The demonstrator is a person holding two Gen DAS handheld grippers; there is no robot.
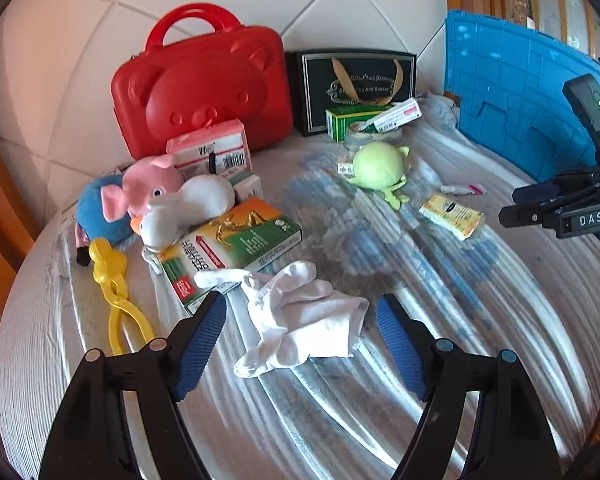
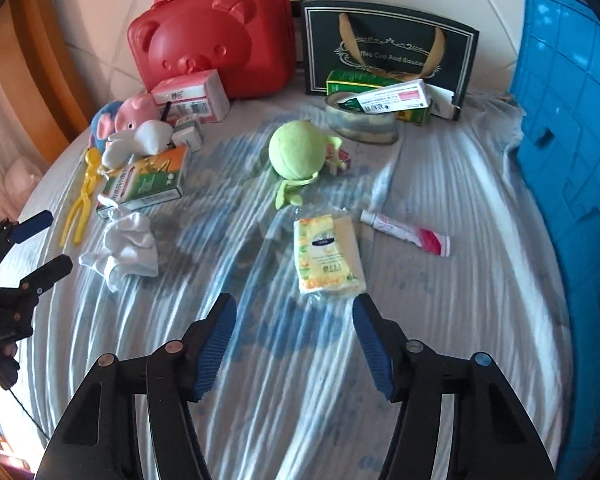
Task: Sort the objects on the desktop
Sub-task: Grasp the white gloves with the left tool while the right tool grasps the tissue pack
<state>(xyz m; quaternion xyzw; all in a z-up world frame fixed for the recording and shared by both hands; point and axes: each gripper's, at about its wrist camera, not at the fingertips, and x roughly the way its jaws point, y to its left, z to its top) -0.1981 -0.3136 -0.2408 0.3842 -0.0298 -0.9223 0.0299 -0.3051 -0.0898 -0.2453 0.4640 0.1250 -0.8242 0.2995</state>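
Observation:
My left gripper [image 1: 302, 308] is open, its blue pads on either side of a crumpled white cloth [image 1: 300, 320] without pressing it. My right gripper [image 2: 294, 304] is open just short of a yellow tissue pack [image 2: 328, 256], with nothing between its pads. A green round plush [image 2: 296, 152] lies mid-table. A pink-and-white tube [image 2: 408, 232] lies right of the tissue pack. At the left are a pink, blue and white heap of plush toys [image 1: 160, 200], an orange-green box [image 1: 236, 240] and yellow plastic tongs [image 1: 116, 292].
A red bear-face case [image 1: 204, 84] and a dark gift bag [image 1: 356, 84] stand at the back against the tiled wall. Pink boxes [image 1: 212, 148], a green box [image 2: 364, 84] and a tape roll [image 2: 360, 120] lie before them. A blue crate [image 2: 572, 160] walls the right side.

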